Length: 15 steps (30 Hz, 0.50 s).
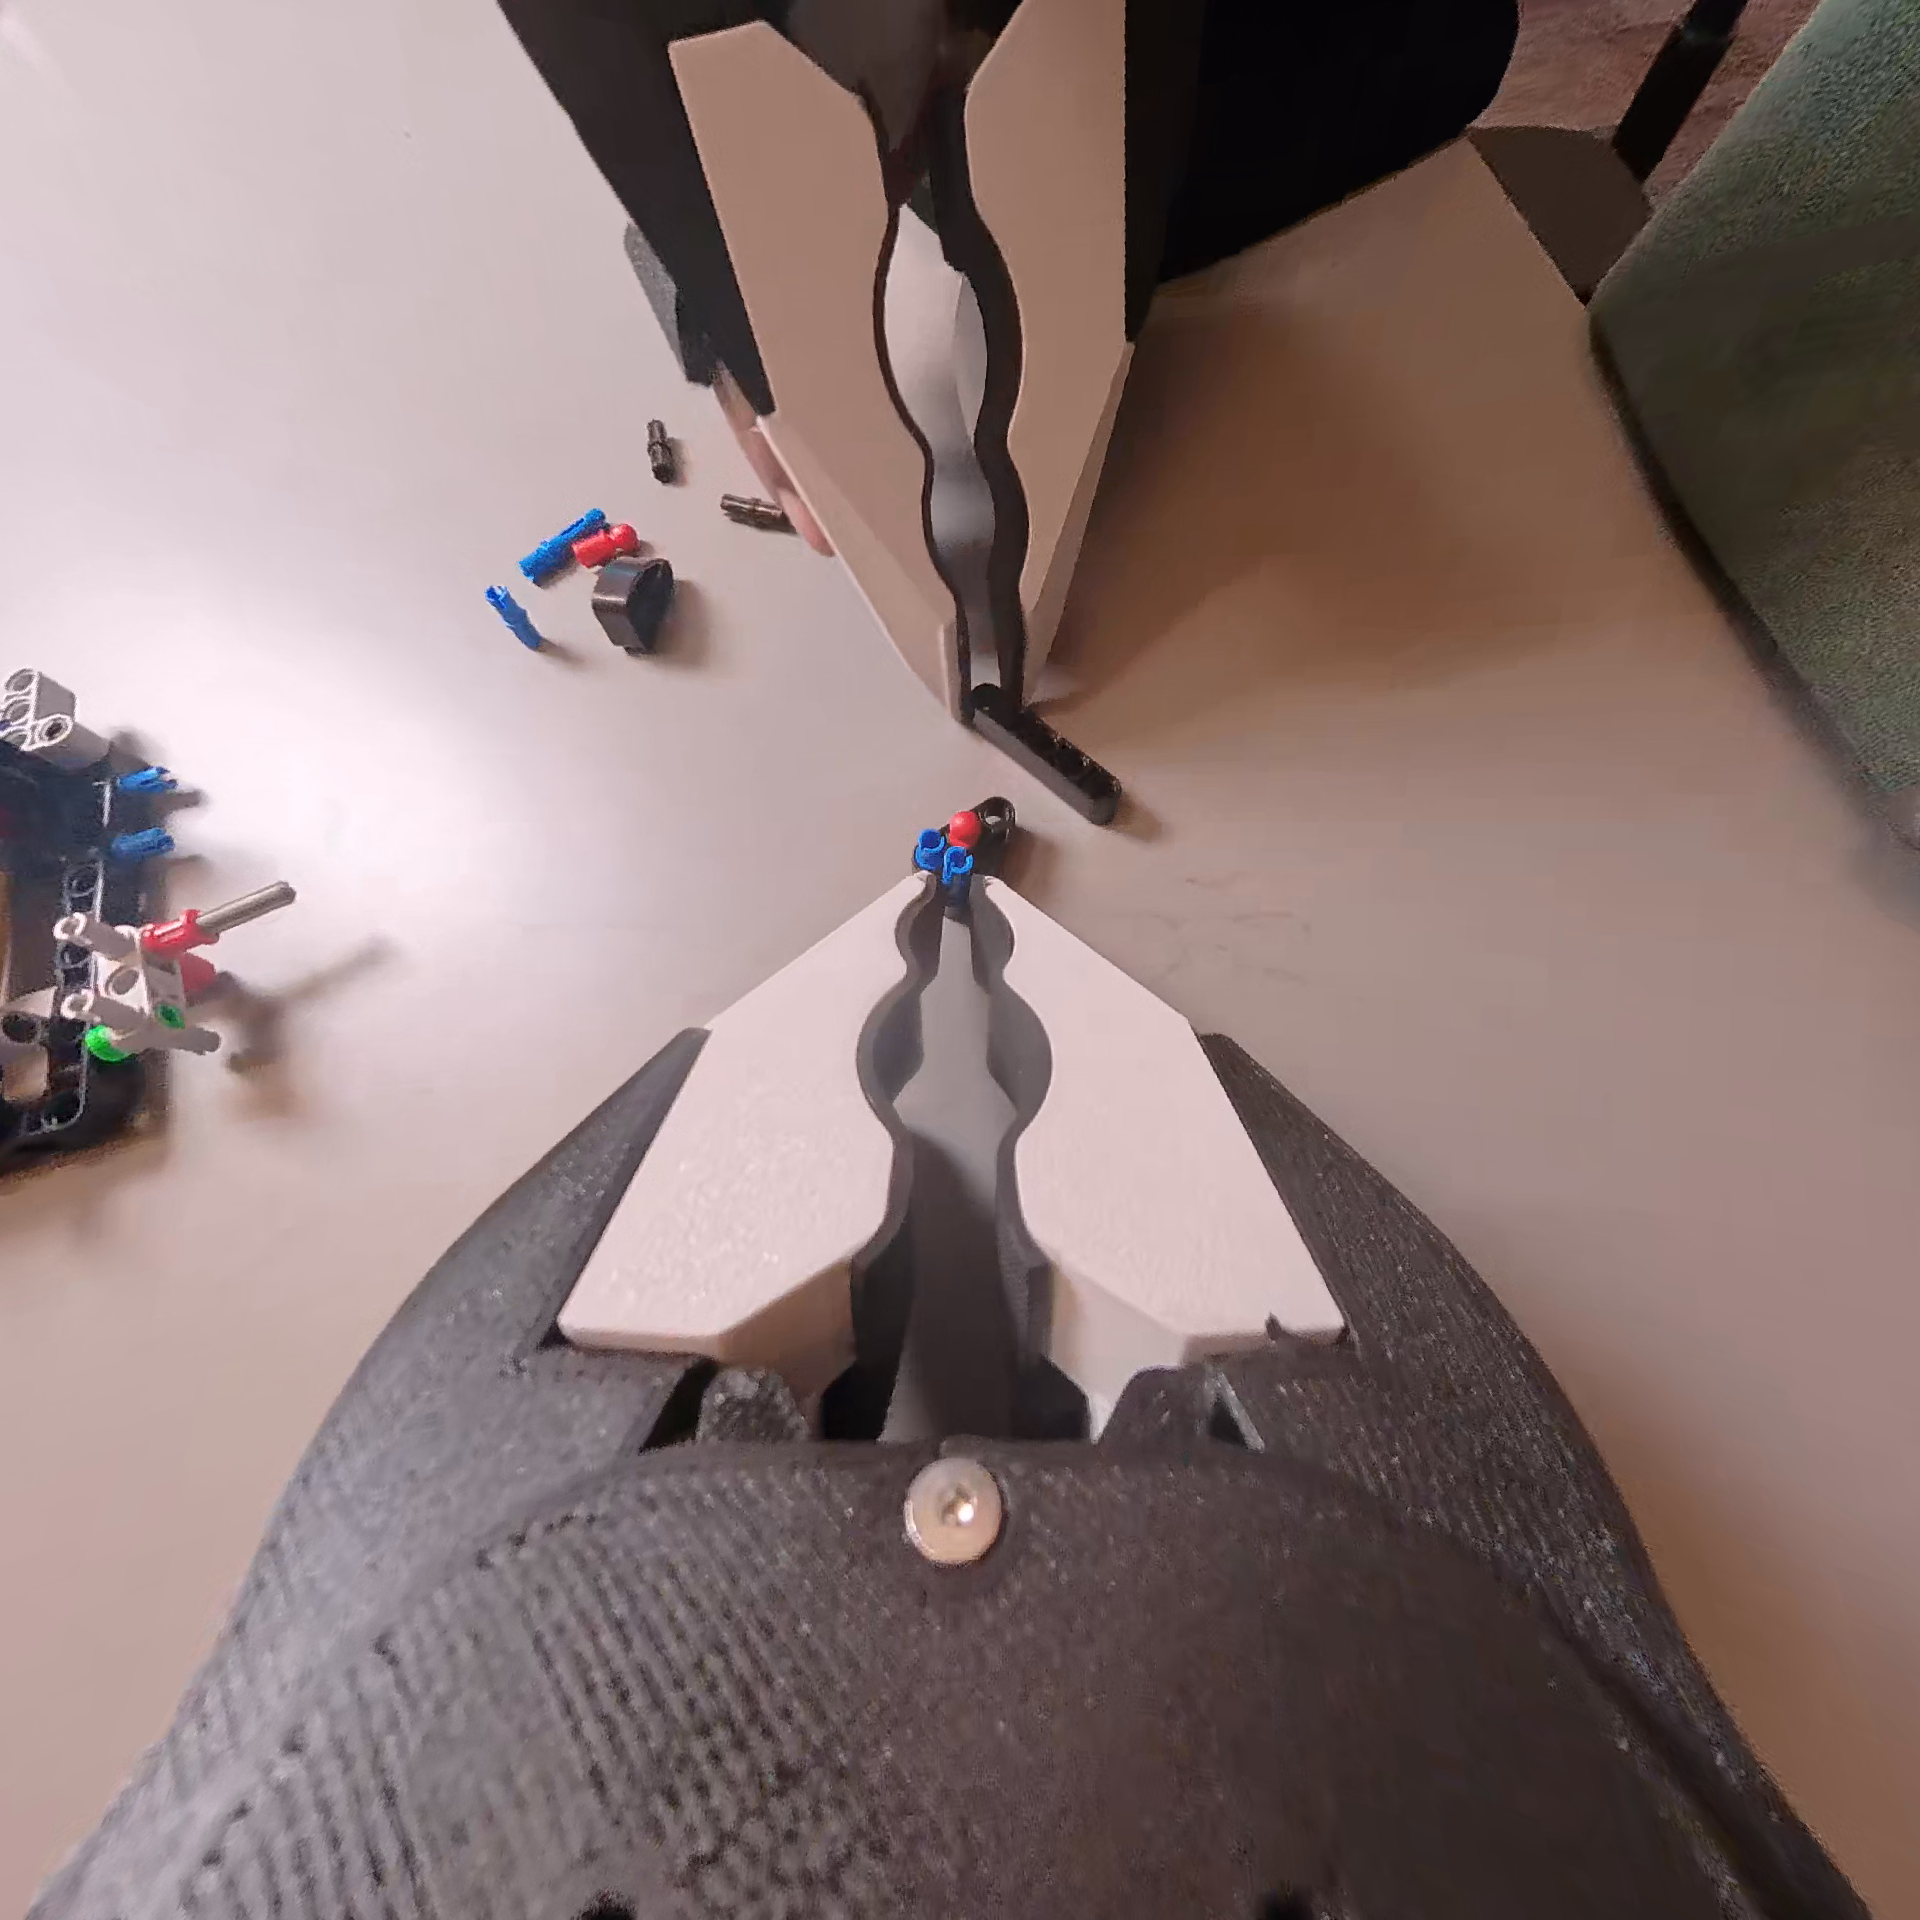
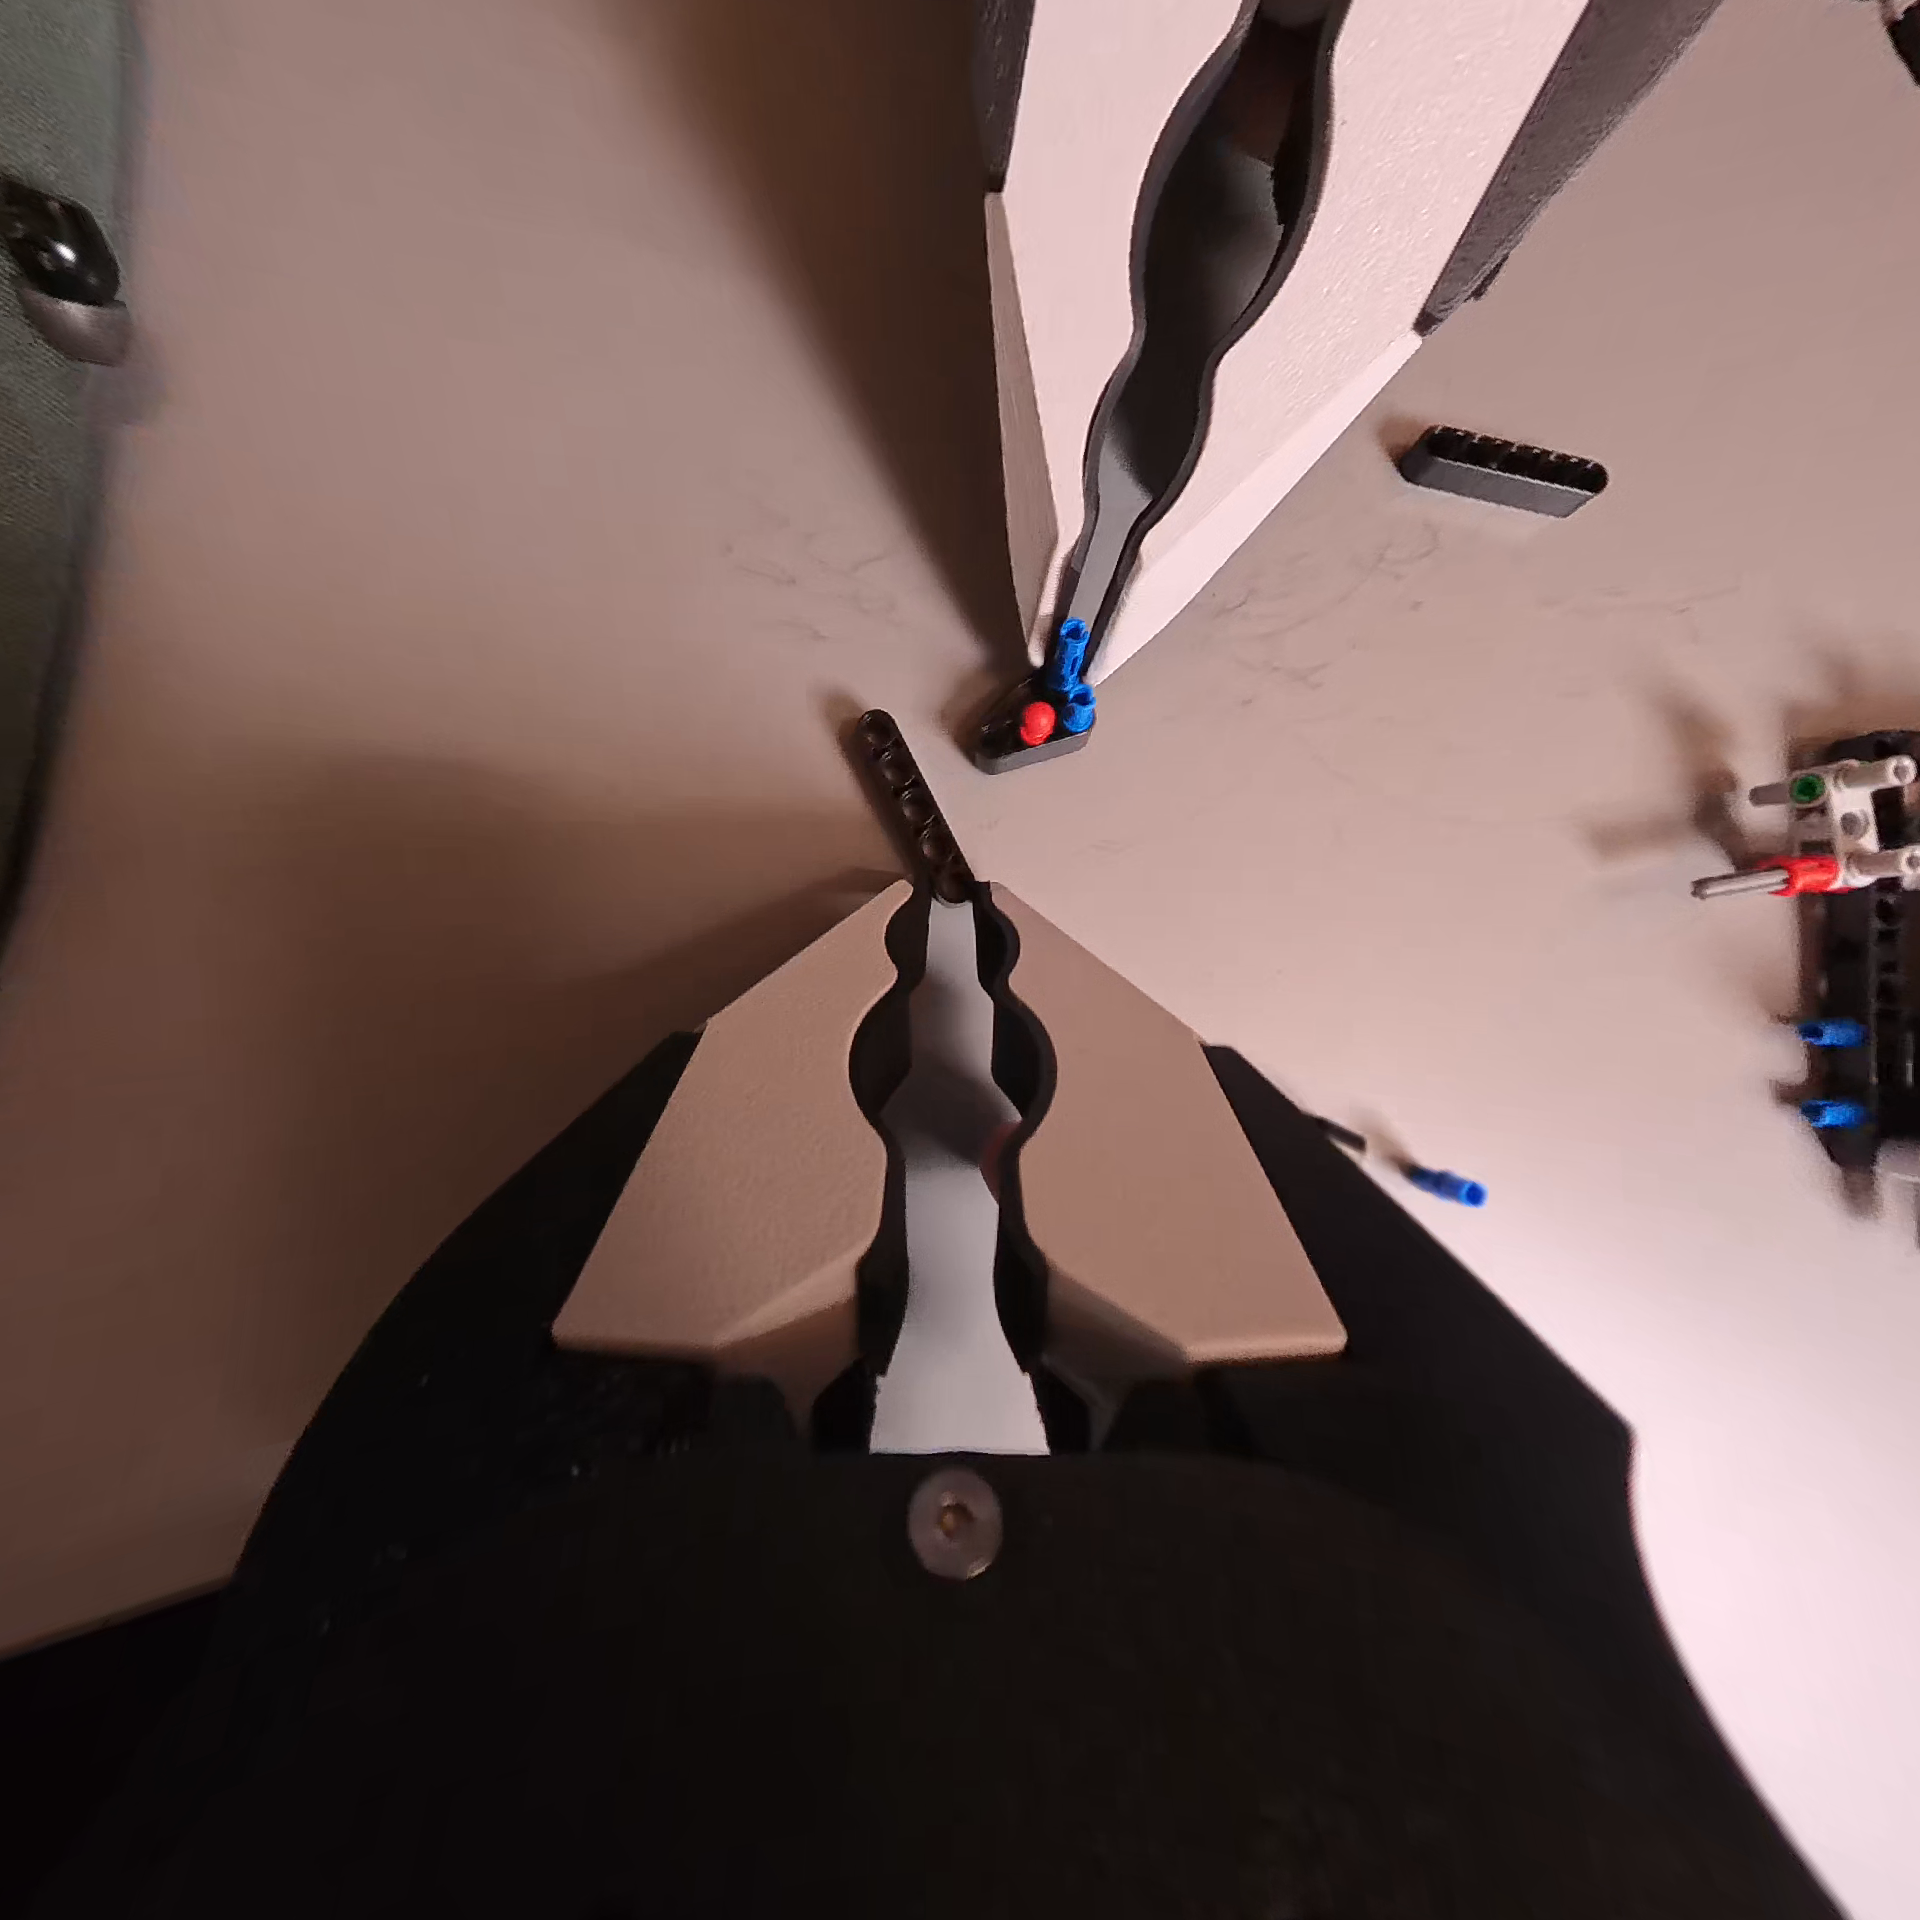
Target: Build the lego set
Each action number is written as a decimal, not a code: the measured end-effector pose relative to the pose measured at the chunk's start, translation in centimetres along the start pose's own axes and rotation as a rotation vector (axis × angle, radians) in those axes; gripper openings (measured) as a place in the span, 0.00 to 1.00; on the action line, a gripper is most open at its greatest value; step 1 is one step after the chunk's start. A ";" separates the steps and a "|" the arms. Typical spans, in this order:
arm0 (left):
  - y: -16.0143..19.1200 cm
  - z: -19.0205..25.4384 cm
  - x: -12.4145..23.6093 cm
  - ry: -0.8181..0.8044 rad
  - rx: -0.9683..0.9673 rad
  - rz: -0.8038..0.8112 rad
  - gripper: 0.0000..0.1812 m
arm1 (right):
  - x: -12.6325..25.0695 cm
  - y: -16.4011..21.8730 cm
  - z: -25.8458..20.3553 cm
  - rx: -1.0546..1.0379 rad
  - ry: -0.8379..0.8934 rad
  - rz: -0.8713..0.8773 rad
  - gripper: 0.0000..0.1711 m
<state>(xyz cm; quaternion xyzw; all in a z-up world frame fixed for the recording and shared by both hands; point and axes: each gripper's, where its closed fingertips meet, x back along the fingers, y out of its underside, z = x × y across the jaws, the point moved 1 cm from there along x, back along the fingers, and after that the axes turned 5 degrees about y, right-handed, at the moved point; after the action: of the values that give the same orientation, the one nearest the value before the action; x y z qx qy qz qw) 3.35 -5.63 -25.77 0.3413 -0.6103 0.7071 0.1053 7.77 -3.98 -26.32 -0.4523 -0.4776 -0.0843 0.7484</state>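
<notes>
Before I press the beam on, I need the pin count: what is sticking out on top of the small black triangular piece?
On the small black triangular piece: a red pin and two blue pins, one gripped by the left gripper. Its tips hide that pin's far end.

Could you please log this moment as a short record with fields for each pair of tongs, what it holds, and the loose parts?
left tongs: shut on blue pin of small black piece
right tongs: shut on black beam, one end
gap: beam and small piece close, not joined
loose parts: second black beam, blue pins, black pins
partial build: on table, untouched
</notes>
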 end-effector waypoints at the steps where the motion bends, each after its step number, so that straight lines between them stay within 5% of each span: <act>1: 0.0 0.0 0.0 0.005 -0.003 -0.002 0.02 | 0.2 0.1 -0.1 -0.010 0.004 0.008 0.03; 6: -0.2 -0.2 0.2 -0.004 0.012 -0.001 0.10 | 1.7 0.0 1.1 -0.106 0.052 0.075 0.03; 15: -1.9 -0.2 2.6 -0.247 0.133 0.089 0.08 | 2.1 -1.7 4.0 -0.198 0.110 0.048 0.03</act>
<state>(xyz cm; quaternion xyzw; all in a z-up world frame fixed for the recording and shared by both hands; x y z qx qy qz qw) 2.44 -5.69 -22.68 0.4044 -0.5849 0.7027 -0.0250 5.41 -1.27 -23.13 -0.5300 -0.4144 -0.1378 0.7269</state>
